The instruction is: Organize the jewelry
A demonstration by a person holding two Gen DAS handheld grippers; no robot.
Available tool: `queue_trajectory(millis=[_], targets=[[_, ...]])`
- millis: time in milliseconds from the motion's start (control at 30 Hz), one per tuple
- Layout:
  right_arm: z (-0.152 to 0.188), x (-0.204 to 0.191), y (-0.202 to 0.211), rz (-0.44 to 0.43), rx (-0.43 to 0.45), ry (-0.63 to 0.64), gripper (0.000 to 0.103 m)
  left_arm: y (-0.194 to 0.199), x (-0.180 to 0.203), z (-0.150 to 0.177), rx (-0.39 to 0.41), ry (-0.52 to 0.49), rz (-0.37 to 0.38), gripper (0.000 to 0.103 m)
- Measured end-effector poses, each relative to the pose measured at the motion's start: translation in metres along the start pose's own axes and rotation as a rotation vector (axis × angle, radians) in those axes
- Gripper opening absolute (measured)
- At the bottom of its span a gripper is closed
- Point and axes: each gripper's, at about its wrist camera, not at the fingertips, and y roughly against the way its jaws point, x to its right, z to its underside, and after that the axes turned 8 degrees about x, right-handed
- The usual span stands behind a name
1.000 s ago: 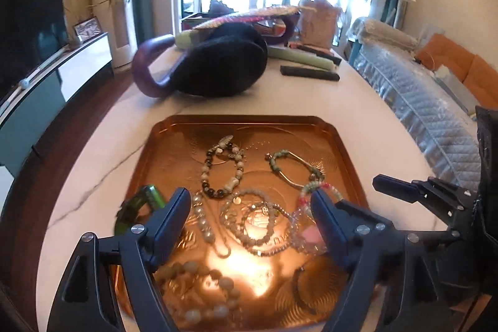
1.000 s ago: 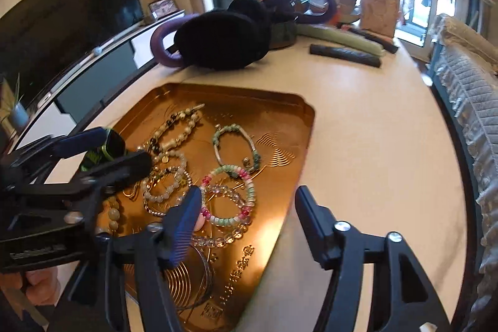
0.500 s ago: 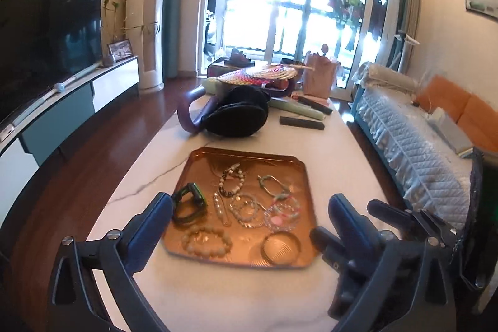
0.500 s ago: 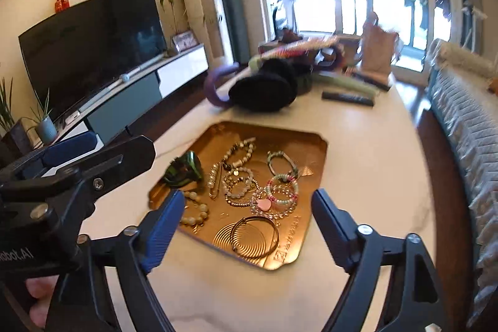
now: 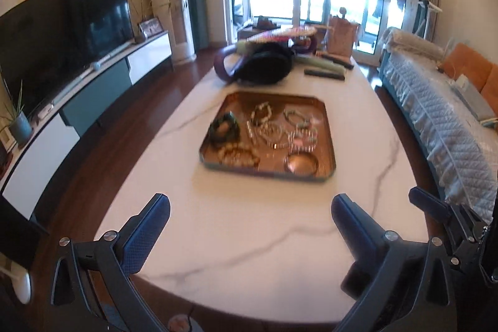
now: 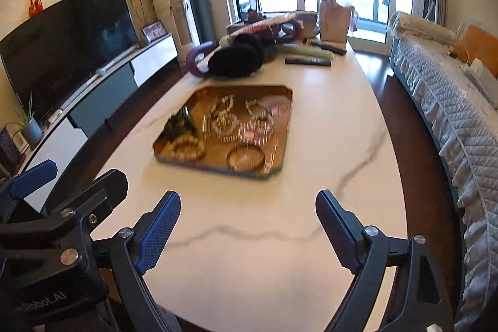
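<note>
Hovering over the near end of the white marble bench (image 5: 255, 238), well back from the copper tray (image 5: 326, 173), both tools empty. Left hand-held gripper (image 5: 249, 226): jaws just been opening, now spread wide, nothing between them but bare bench. Right hand-held gripper (image 6: 247, 223): jaws likewise just been opening, nearly as wide, also holding nothing.

Jewelry all inside the tray: green bangle (image 5: 224, 128) at the left, pale bead bracelet (image 5: 239, 156) at the near left, gold bangles (image 5: 302, 162) at the near right, a cluster of bead strands (image 5: 280, 129) bunched in the middle, some touching or overlapping.

Risks, judged from this layout: snagging two tangled strands at once when reaching into the cluster; dragging a neighbouring bracelet over the low rim; nudging the light tray across the smooth bench with a finger set down too steeply. Motion blur in both views, so fine alignment hard to trust right now.

Pose: both tools angled downward toward the bench, side by side, left one seen at the left edge of the right view, fingers level with each other, aimed toward the tray.
</note>
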Motion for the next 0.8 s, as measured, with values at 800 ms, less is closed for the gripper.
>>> queue_trajectory(millis=[800], targets=[[0.017,0.005,-0.011,0.067,0.056,0.033,0.087,-0.017,0.012,0.008,0.047,-0.050,-0.018,0.103]])
